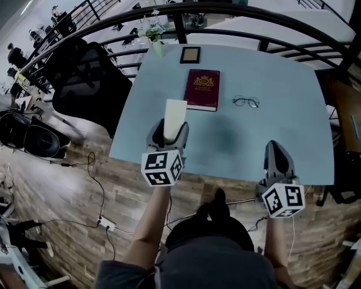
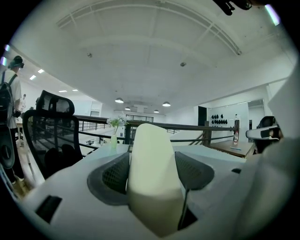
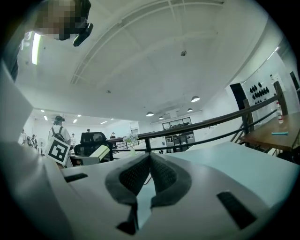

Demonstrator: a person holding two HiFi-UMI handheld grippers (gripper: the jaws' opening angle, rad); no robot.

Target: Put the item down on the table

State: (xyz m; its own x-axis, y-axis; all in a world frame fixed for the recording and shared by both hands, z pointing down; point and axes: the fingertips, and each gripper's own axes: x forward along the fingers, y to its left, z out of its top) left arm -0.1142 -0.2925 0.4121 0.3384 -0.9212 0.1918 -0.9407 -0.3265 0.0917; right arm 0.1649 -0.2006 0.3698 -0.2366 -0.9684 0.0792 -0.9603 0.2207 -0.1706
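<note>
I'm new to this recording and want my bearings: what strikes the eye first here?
The left gripper clamps a pale cream rectangular block above the near side of the light blue table. Beyond it lies a maroon gold-crested booklet, with wire-rimmed glasses to its right. The right gripper is shut, empty.

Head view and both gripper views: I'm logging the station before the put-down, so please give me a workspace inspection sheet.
Surface: pale blue table, no spills seen.
Job's things: cream slab, clamped in the left gripper over the table's near edge.
Clutter: maroon book, glasses, small frame, vase at the far edge.
Grippers: left shut on the slab; right gripper shut, empty.
Cables: cables and power strip on the wooden floor.
Surroundings: black mesh chair, railing, people far off.
</note>
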